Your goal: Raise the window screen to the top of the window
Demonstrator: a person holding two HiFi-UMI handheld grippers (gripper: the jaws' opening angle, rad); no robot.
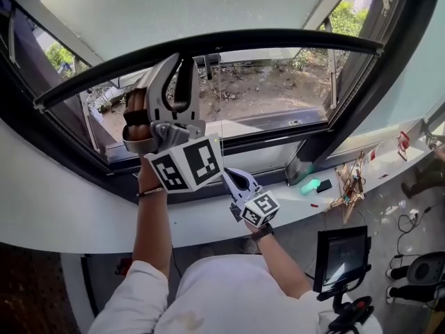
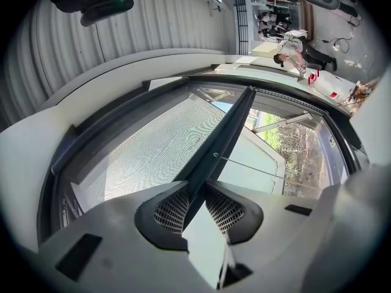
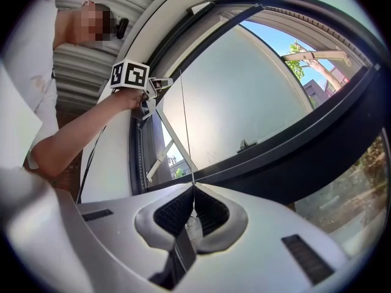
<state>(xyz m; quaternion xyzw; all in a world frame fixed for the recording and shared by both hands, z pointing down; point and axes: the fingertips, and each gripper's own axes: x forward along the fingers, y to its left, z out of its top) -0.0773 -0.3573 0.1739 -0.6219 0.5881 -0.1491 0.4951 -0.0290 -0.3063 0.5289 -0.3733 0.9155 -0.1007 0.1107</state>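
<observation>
The window screen (image 1: 174,5) fills the upper part of the window frame (image 1: 363,92). Your left tongs (image 1: 177,65) clench its dark bottom bar (image 1: 278,42), which sits partway up. Your right tongs (image 1: 228,175) pinch the thin cord (image 1: 220,103) hanging from the bar.

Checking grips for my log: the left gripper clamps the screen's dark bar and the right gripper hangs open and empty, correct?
Not quite: the right gripper is shut on the thin cord, as the right gripper view shows. The left gripper does clamp the dark bar.
</observation>
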